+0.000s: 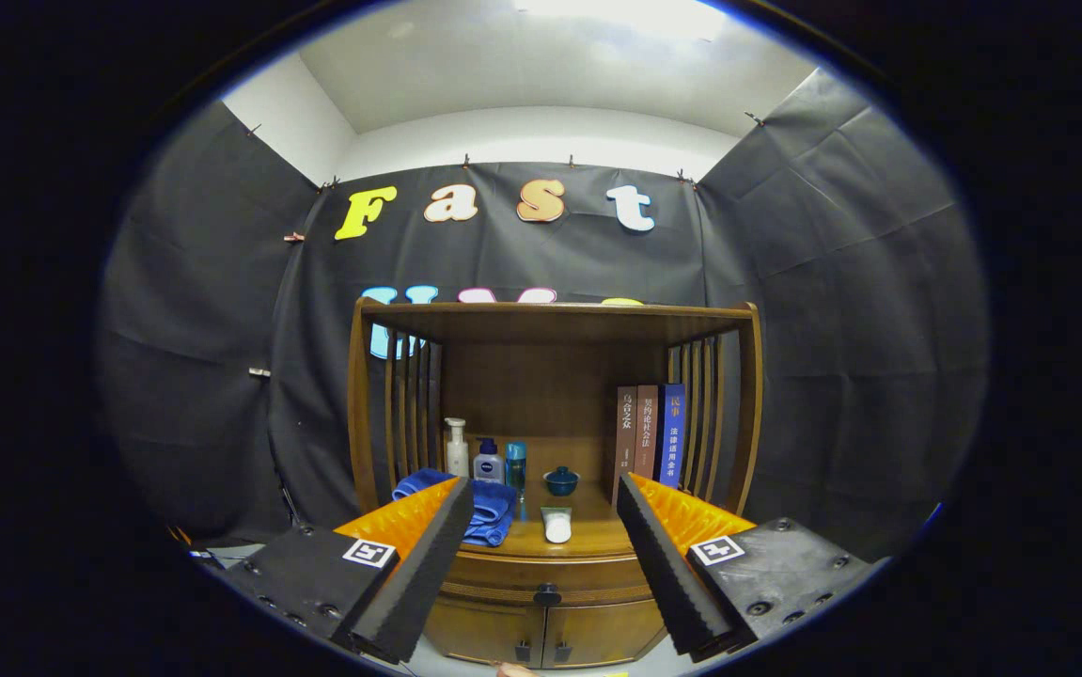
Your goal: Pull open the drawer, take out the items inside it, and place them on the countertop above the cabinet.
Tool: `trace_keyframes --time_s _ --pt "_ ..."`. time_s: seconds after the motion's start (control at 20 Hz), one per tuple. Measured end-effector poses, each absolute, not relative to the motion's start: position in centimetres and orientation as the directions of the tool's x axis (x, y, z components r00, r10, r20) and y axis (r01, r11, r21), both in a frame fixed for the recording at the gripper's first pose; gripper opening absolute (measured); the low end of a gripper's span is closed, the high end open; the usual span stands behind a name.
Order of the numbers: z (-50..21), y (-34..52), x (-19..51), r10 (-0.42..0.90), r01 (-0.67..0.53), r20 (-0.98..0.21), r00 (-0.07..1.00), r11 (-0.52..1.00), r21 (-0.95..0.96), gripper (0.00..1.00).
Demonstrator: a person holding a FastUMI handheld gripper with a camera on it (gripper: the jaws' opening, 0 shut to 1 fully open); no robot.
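Note:
A wooden cabinet stands ahead of me with its countertop (588,536) under a slatted shelf frame. Below the countertop the drawer (545,575) is closed, with a dark round knob (547,594) at its middle. My gripper (544,494) is open and holds nothing; its fingers are spread wide, level with the countertop and some way in front of the cabinet. The knob lies between and below the fingertips. On the countertop lie a folded blue towel (489,508) beside the left finger and a small white tube (556,525) near the front edge.
At the back of the countertop stand a white pump bottle (456,448), a dark-capped bottle (489,463), a teal bottle (515,465) and a small blue lidded cup (560,480). Three books (650,434) stand upright on the right. Two lower cabinet doors (541,639) sit under the drawer.

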State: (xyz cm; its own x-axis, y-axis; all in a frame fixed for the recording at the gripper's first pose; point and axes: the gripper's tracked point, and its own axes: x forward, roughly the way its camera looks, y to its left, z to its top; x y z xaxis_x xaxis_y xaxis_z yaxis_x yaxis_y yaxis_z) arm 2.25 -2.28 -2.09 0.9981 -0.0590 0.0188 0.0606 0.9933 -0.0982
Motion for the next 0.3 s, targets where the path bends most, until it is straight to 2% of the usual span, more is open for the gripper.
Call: trace_keyframes --time_s 0.3 --pt "-2.14 -2.28 2.21 -0.059 0.060 0.019 0.998 0.993 -0.102 0.98"
